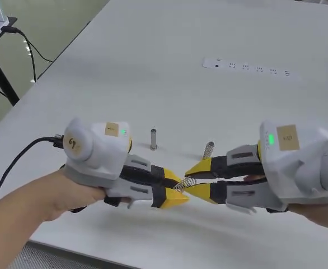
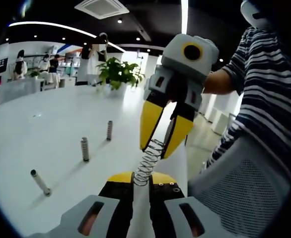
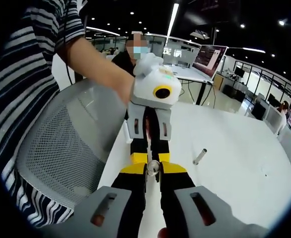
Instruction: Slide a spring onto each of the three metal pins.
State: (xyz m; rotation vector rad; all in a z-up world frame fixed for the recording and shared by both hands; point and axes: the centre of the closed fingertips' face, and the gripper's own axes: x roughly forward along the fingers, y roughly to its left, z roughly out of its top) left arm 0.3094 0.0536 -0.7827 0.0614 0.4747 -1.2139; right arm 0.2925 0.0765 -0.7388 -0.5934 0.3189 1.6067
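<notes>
White surface, office setting, with one white power strip lying at its far side.

Item: spring, one loose. It is thin bright wire in open coils and slightly bent. You hold it in the air above the near edge of the surface, between your two grippers, which meet tip to tip.

Your left gripper is clamped on one end of the spring. Your right gripper pinches the other end between its yellow tips.

Pins: three, counted in the left gripper view, all standing on the surface.
- bare pin: one, plain grey metal.
- near sprung pin: one, with coils around it.
- far sprung pin: one, which looks coiled too.

Labels:
- left tan sticker: one, print too small to read.
- right tan sticker: one, print too small to read.

Each gripper body also has a green light.
</notes>
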